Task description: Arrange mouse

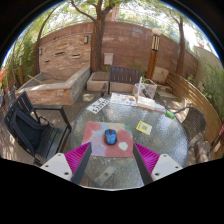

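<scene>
A blue mouse (110,136) lies on a reddish-brown mouse mat (108,139) on a round glass patio table (60,132). A pale round mark (124,146) sits on the mat to the right of the mouse. My gripper (112,163) hovers above the table's near side, its pink-padded fingers (77,158) spread wide apart with nothing between them. The mouse is just ahead of the fingers, centred between their lines.
A keyboard (98,104) lies at the table's far left; a yellow note (144,127) and a green item (169,114) lie to the right. A dark chair (28,128) stands on the left. Benches, a brick wall and a fence stand beyond.
</scene>
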